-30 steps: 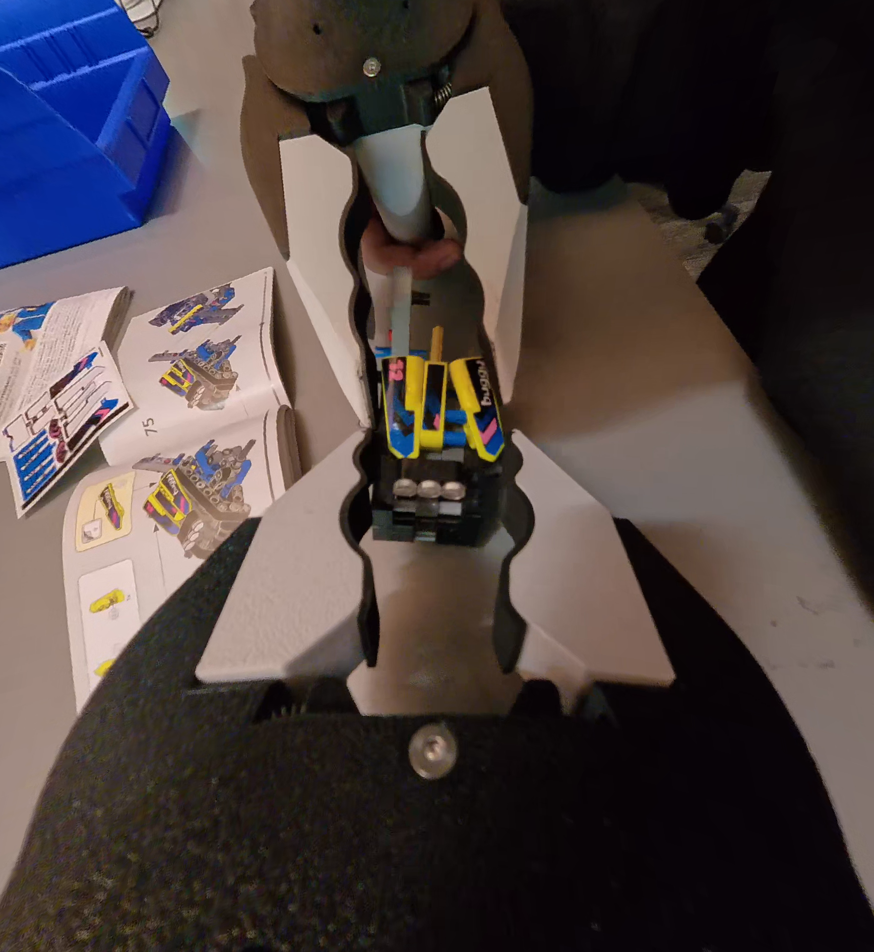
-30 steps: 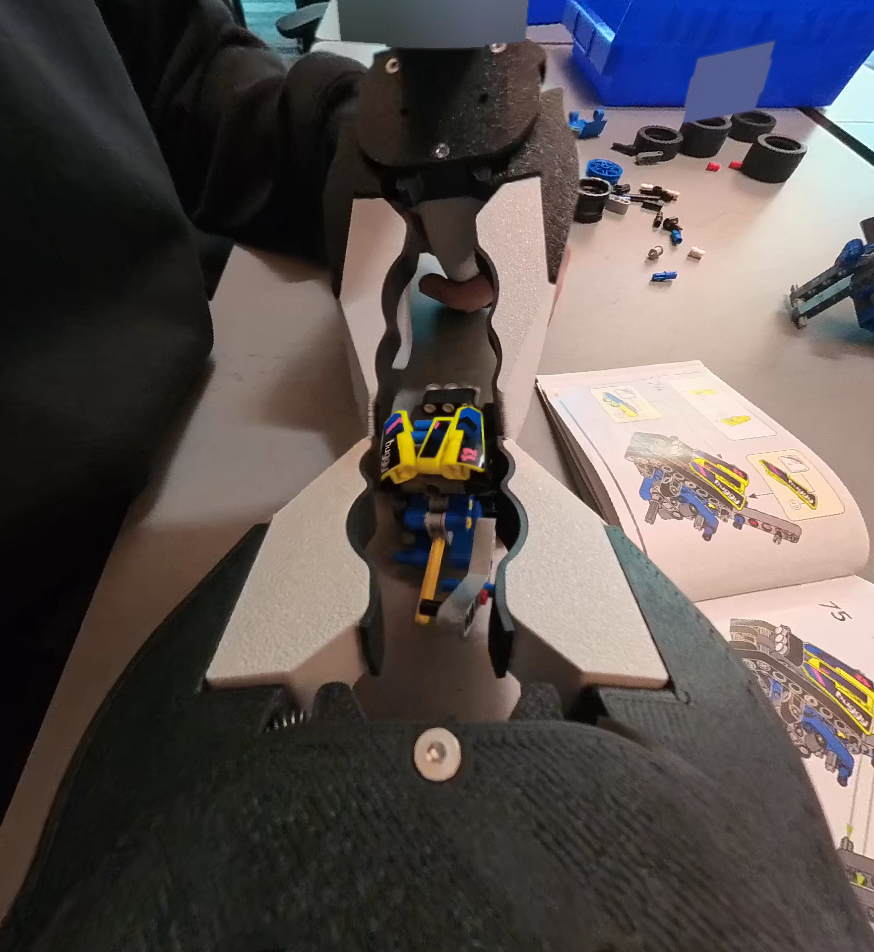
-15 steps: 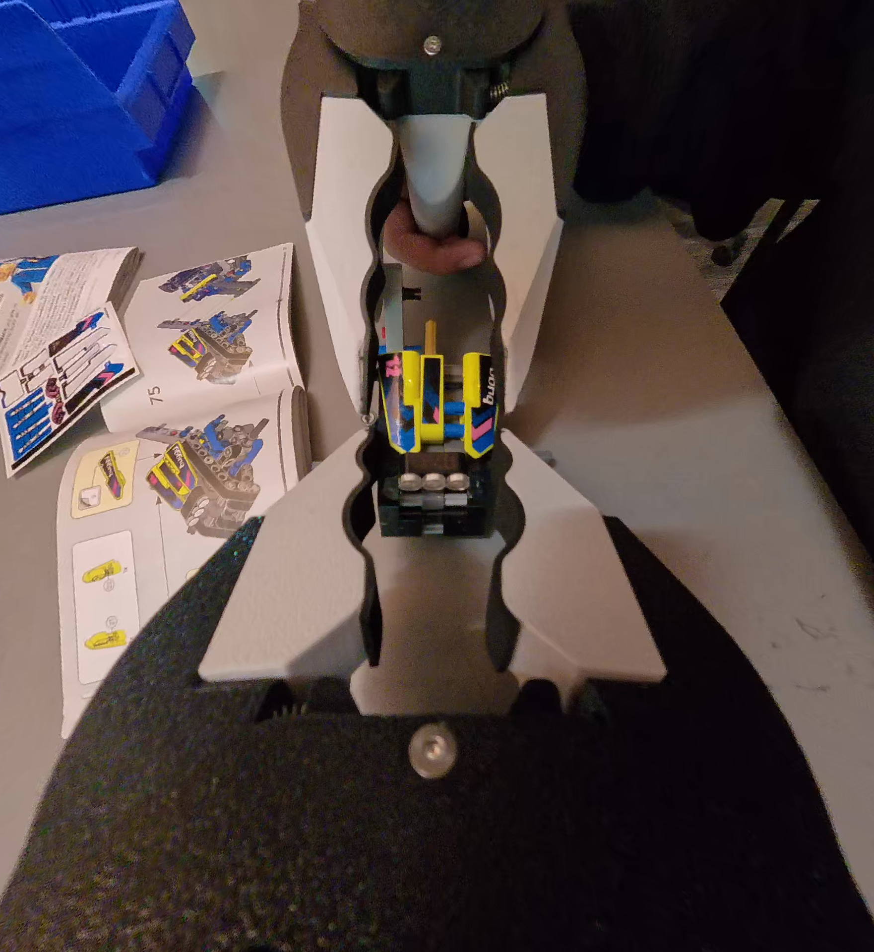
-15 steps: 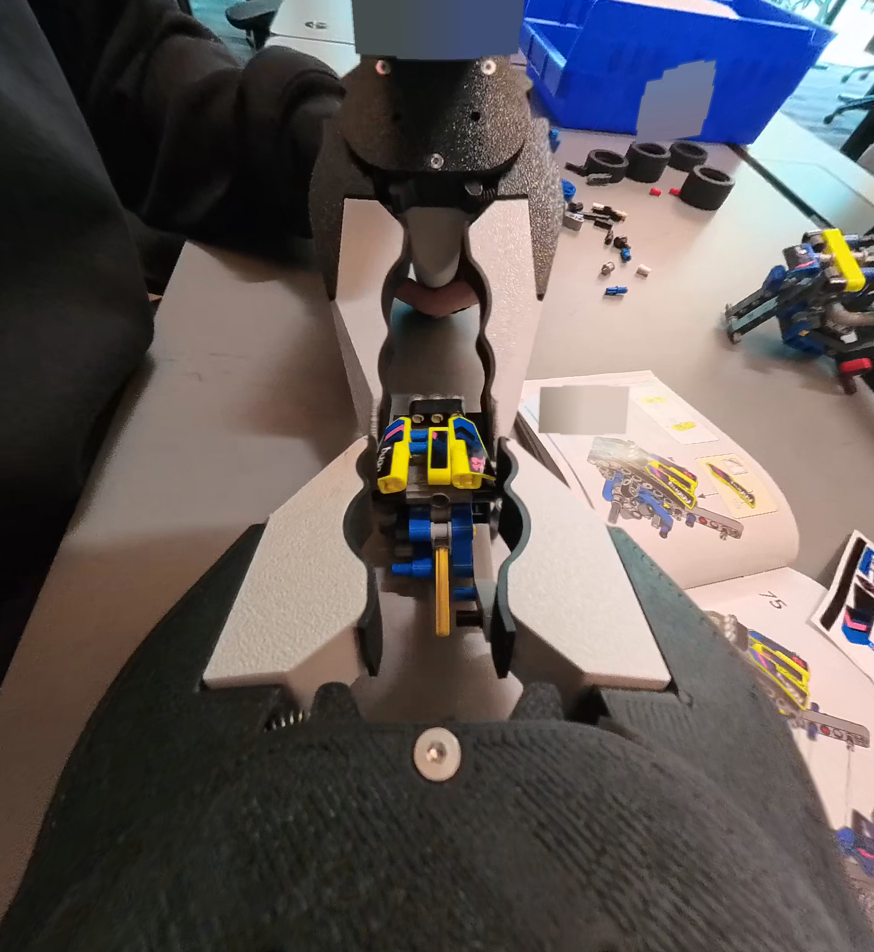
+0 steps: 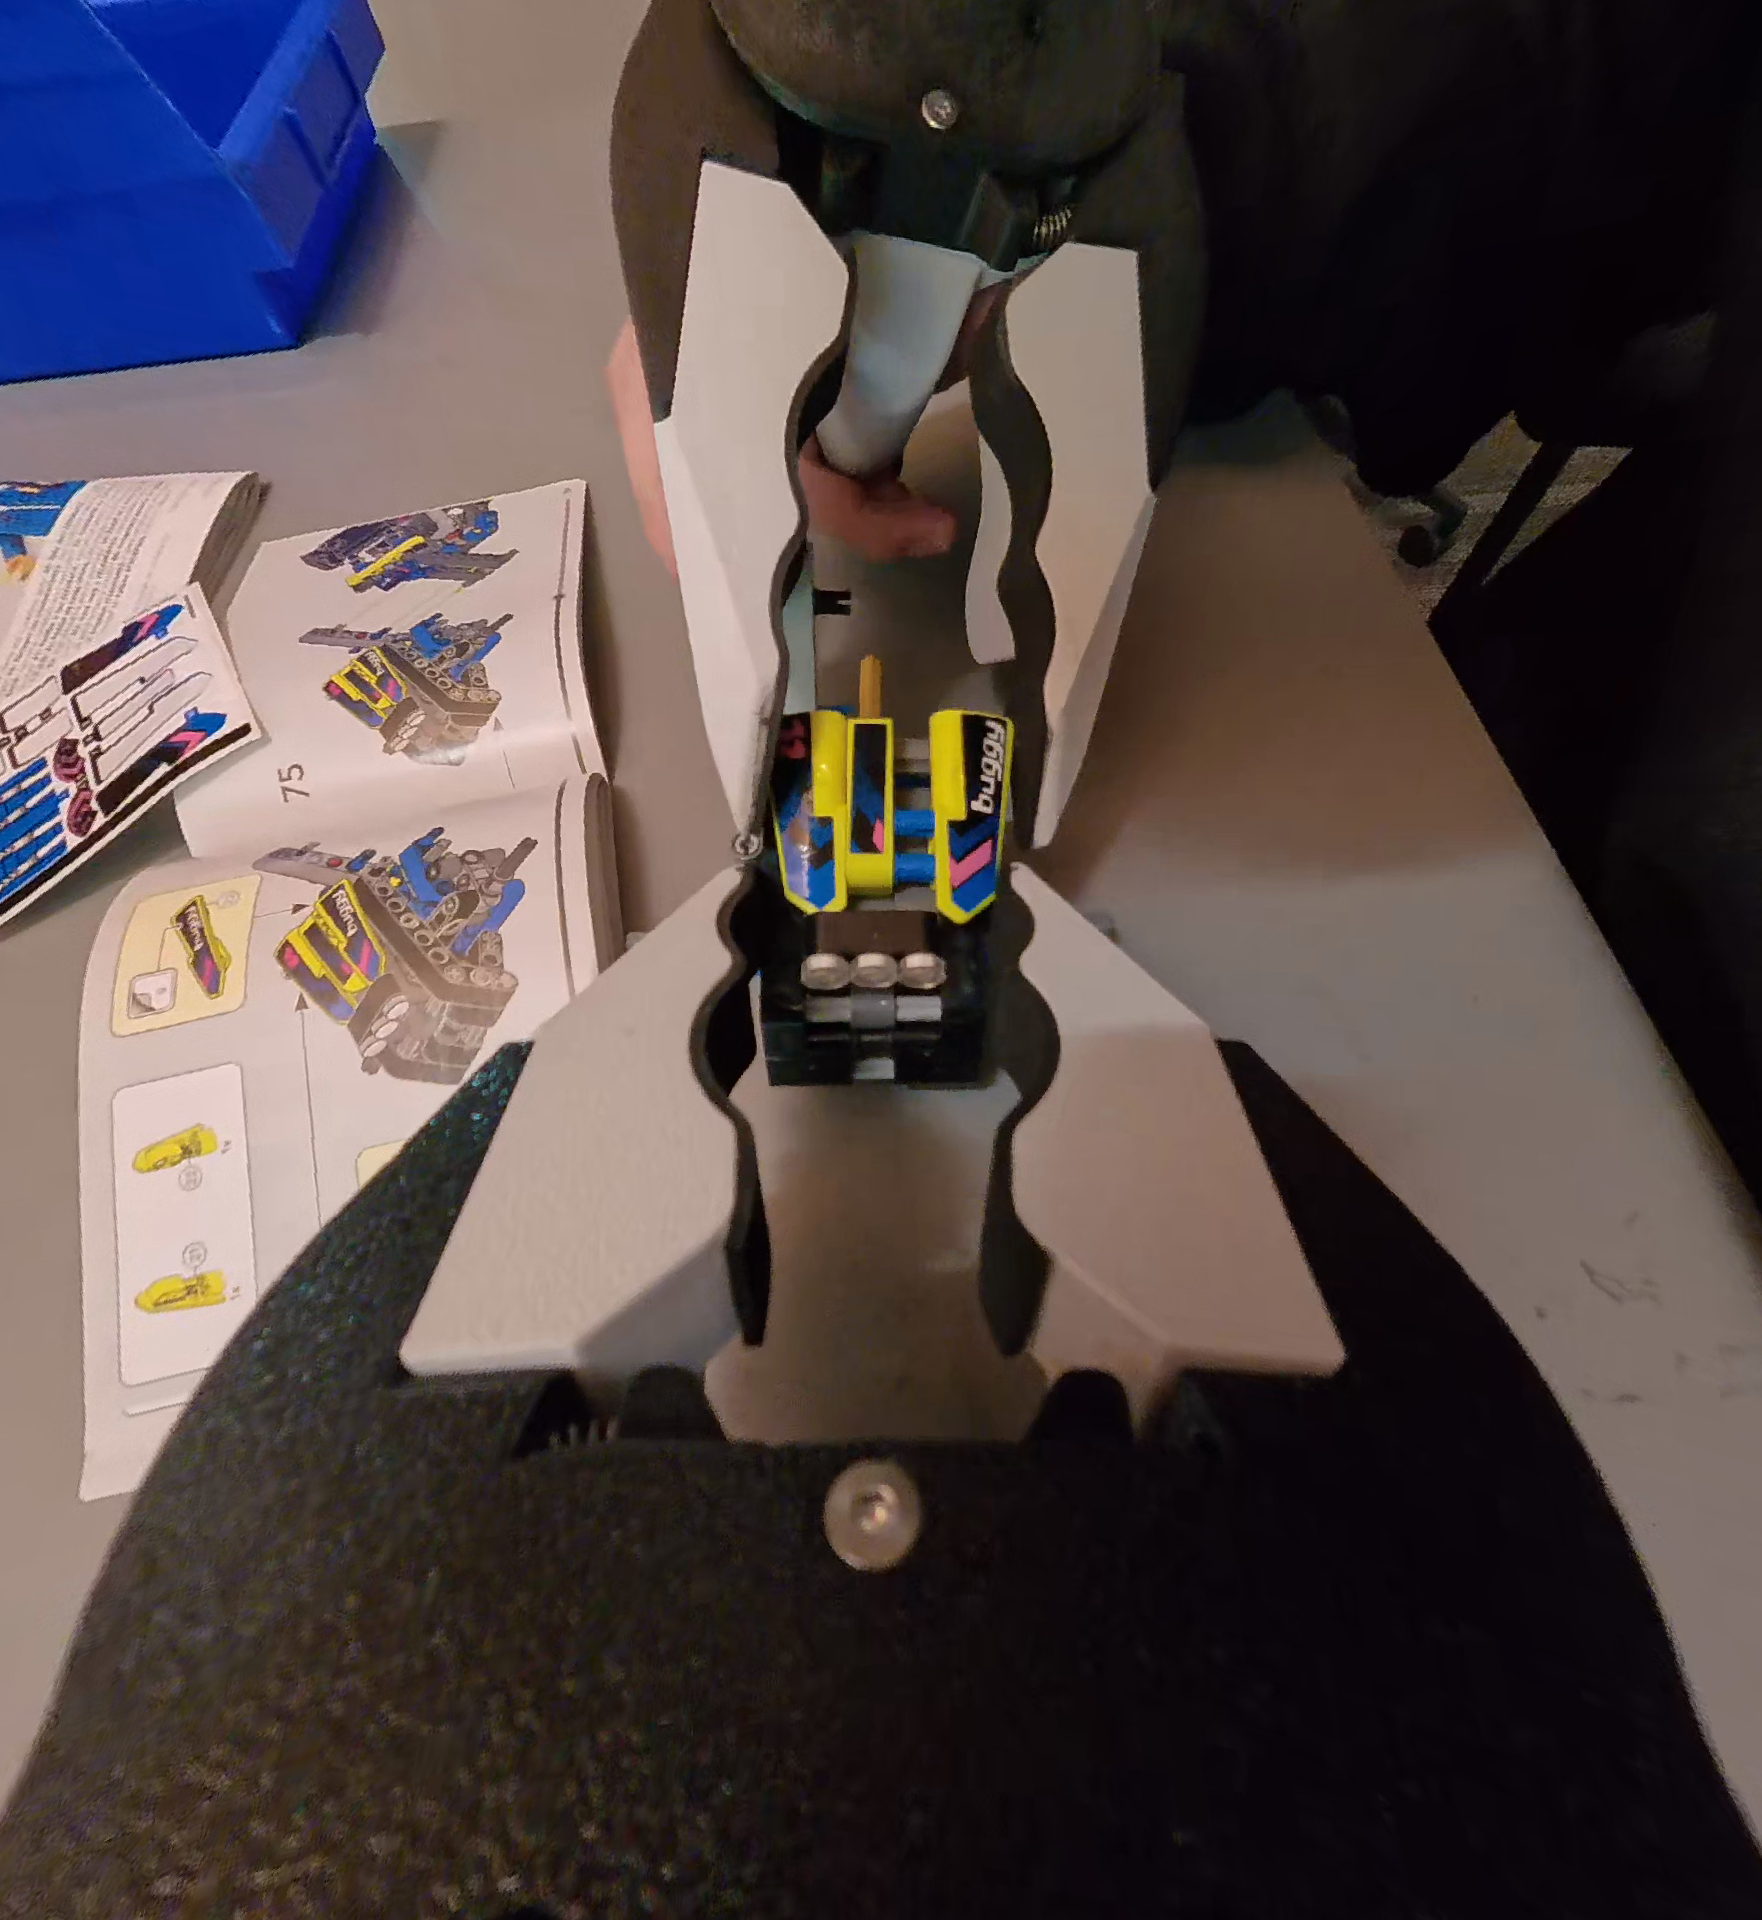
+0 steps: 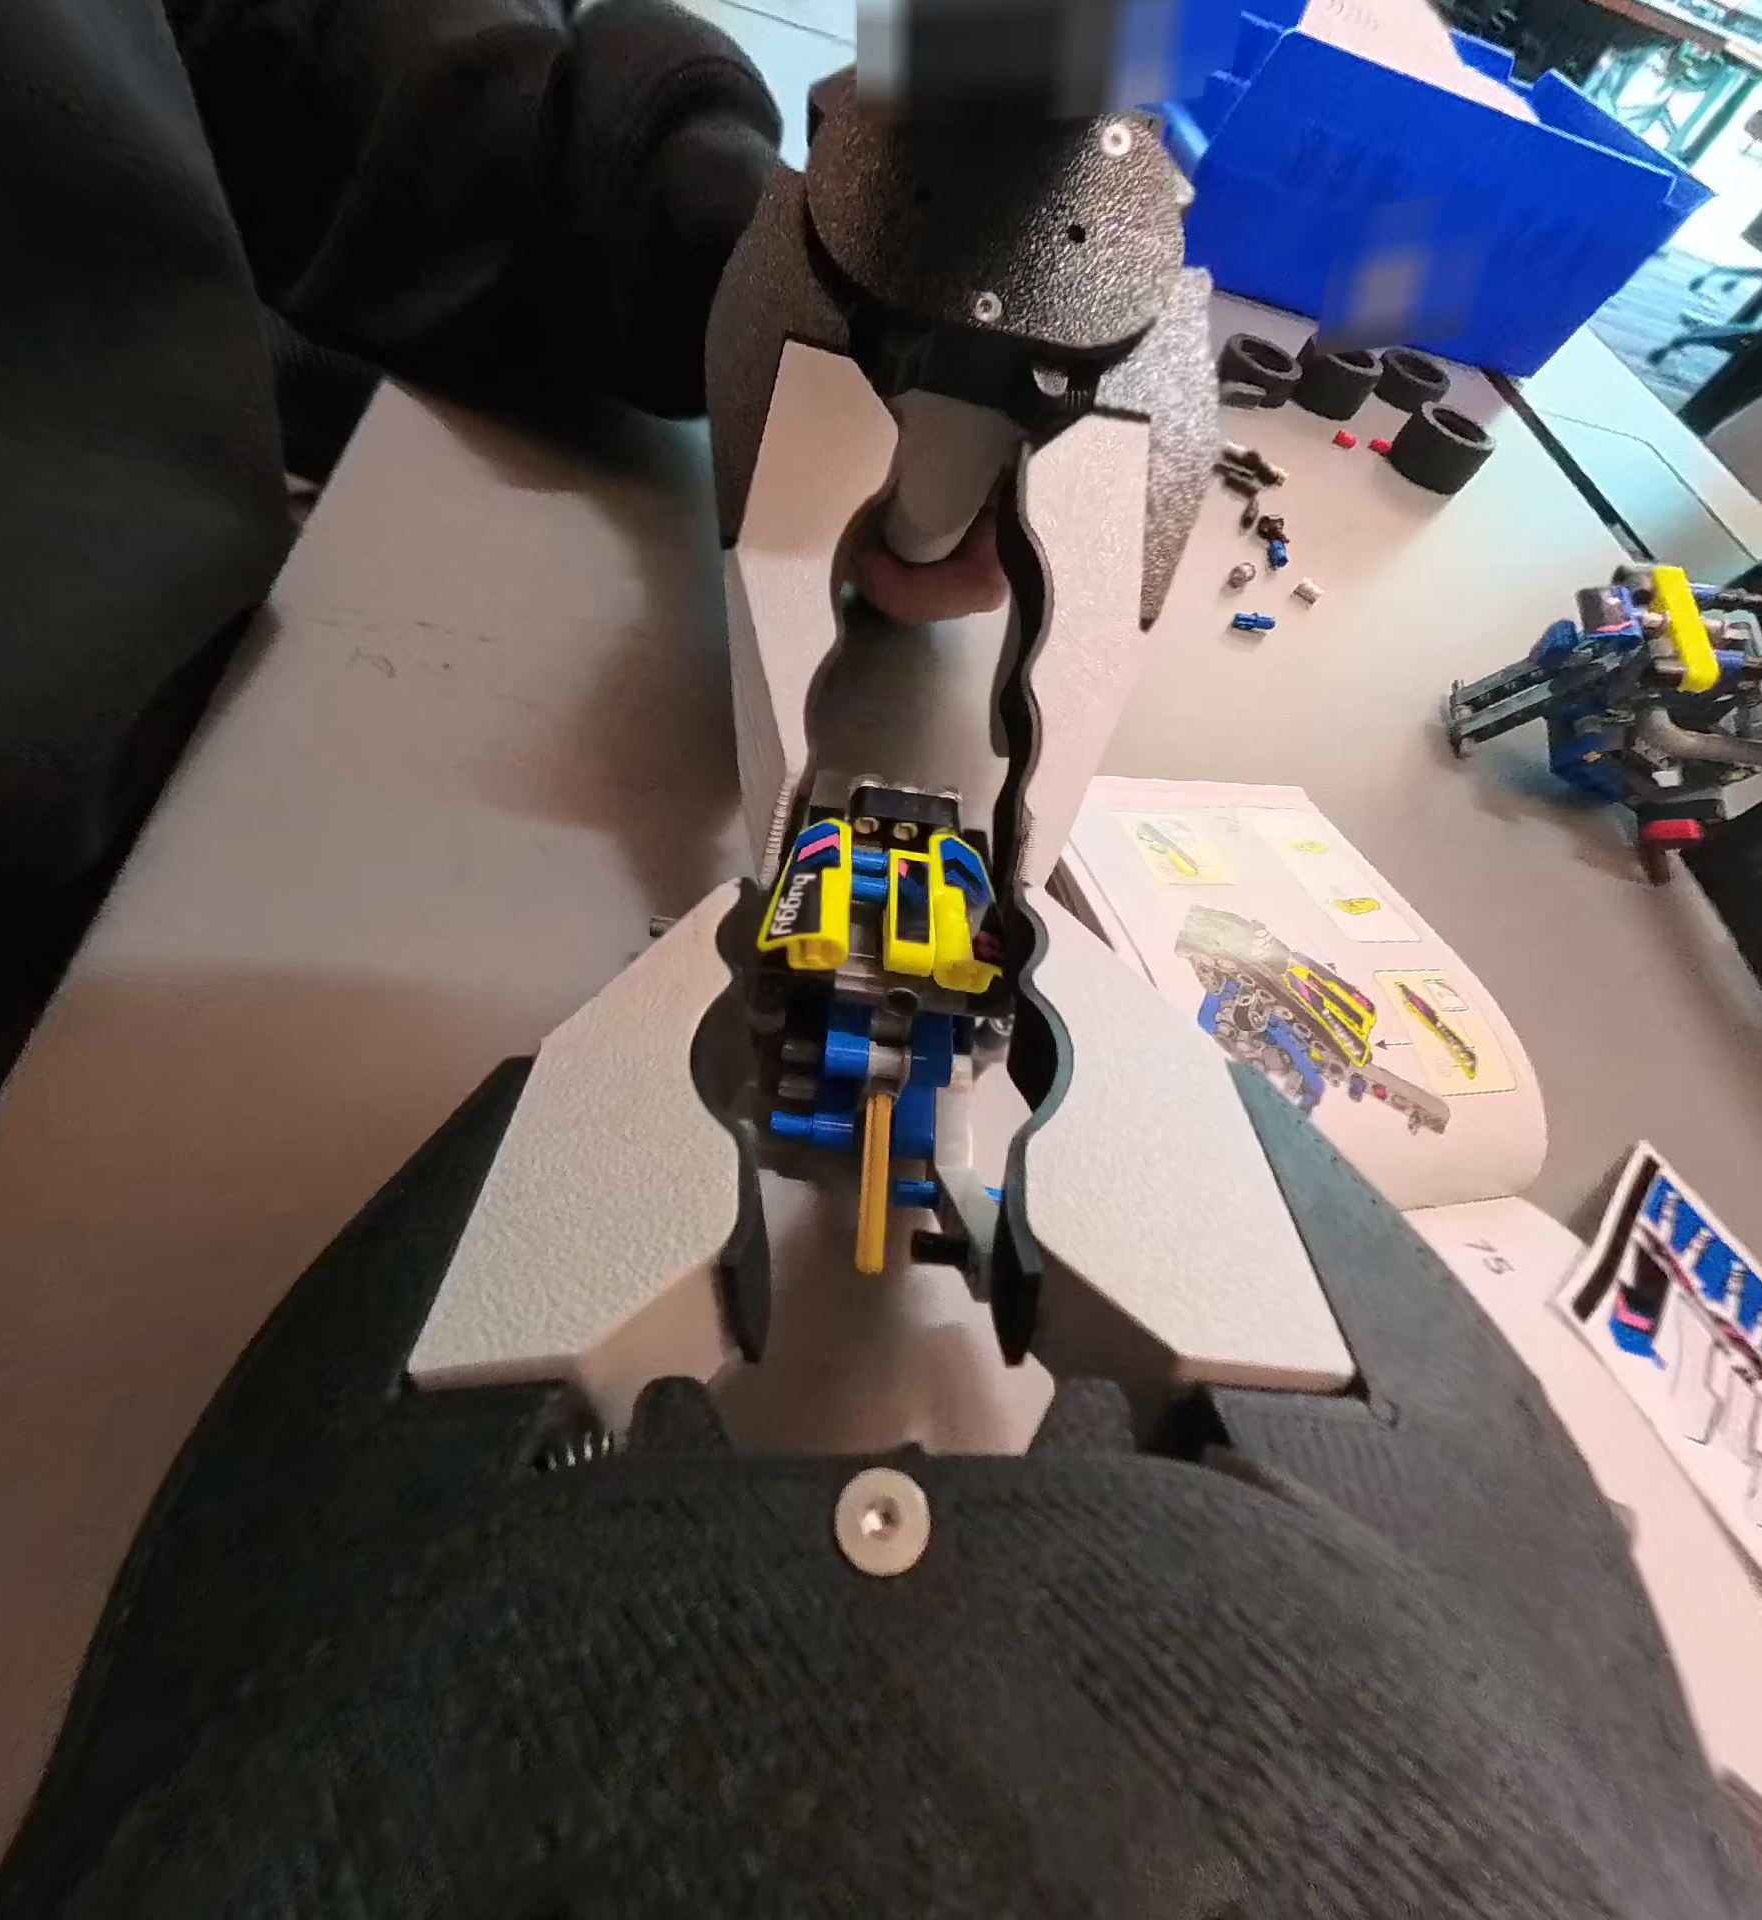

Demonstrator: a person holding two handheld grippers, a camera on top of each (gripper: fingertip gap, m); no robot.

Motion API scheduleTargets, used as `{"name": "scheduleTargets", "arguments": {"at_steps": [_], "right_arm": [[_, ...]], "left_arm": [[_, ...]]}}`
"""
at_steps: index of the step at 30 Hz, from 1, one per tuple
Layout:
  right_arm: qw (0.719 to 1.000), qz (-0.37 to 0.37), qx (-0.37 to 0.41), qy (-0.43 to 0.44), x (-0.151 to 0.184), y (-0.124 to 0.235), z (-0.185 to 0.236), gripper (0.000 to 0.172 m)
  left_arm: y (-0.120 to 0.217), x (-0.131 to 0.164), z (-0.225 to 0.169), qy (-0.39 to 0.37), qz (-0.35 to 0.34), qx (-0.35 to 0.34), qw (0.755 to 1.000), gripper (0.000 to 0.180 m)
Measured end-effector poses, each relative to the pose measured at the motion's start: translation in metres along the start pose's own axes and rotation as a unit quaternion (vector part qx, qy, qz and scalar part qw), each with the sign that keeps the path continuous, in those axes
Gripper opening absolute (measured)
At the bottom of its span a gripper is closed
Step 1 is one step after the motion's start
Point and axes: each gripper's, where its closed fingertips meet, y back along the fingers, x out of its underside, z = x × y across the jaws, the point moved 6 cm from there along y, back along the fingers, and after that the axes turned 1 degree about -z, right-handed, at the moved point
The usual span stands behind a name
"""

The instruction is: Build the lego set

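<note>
Both tools grip one small brick model point(image 5: 882, 883) from opposite ends, above the desk point(image 5: 1272, 831) near its edge by the person's dark sleeve point(image 6: 389, 208). The left tool point(image 5: 882, 977) is clamped on the black end with three pale studs; its pads point(image 5: 742, 935) press on both flanks. The right tool point(image 6: 882, 997) is clamped on the blue end, behind the yellow panels point(image 6: 856, 914), with a yellow axle point(image 6: 875, 1184) pointing back along its fingers.

The tools meet nose to nose, so the model is the only link between them. To handle this well, I would keep both wrists in line and avoid twisting one against the other, since pinned joints could pop apart under torsion. The grip on the blue end looks less square than the one on the black block, so any pull should probably be gentle and straight. The axle sits free and could snag a pad.

An open booklet point(image 5: 389, 831) and a sticker sheet point(image 5: 77, 748) lie toward the desk's middle, a blue bin point(image 5: 129, 156) beyond. Black tyres point(image 6: 1376, 405), loose pins point(image 6: 1261, 540) and a second model point(image 6: 1666, 675) sit at the far edge.
</note>
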Motion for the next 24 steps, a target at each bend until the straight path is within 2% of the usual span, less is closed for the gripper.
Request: {"name": "scheduleTargets", "arguments": {"at_steps": [1, 6, 12, 17, 20, 22, 24], "right_arm": [[1.0, -0.007, -0.004, -0.012, 0.0001, -0.0001, -0.0007, 0.044], [1.0, -0.008, 0.004, -0.028, 0.0003, 0.0009, -0.0043, 0.038], [0.999, -0.003, 0.01, -0.036, 0.0011, 0.0004, -0.006, 0.038], [0.999, -0.002, 0.013, -0.036, 0.0009, 0.0002, -0.0055, 0.037], [0.999, -0.001, 0.016, -0.033, 0.0007, 0.0001, -0.005, 0.037], [0.999, -0.001, 0.016, -0.032, 0.0004, -0.0004, -0.0045, 0.037], [0.999, -0.002, 0.016, -0.028, 0.0001, -0.0007, -0.0036, 0.037]], "left_arm": [[0.0, 0.0, 0.0, 0.0, 0.0, -0.002, 1.0, 0.04], [0.0009, -0.0014, 0.0005, 0.004, -0.008, -0.012, 1.0, 0.044], [0.0032, -0.0027, 0.0014, 0.004, -0.018, -0.021, 1.0, 0.042], [0.0082, -0.0049, 0.0024, 0.014, -0.04, -0.019, 0.999, 0.031], [0.0067, -0.0035, 0.003, 0.025, -0.03, -0.015, 0.999, 0.032], [0.0045, -0.0015, 0.0037, 0.031, -0.016, -0.017, 0.999, 0.044], [0.0043, -0.0014, 0.0023, 0.031, -0.015, -0.009, 0.999, 0.04]]}}
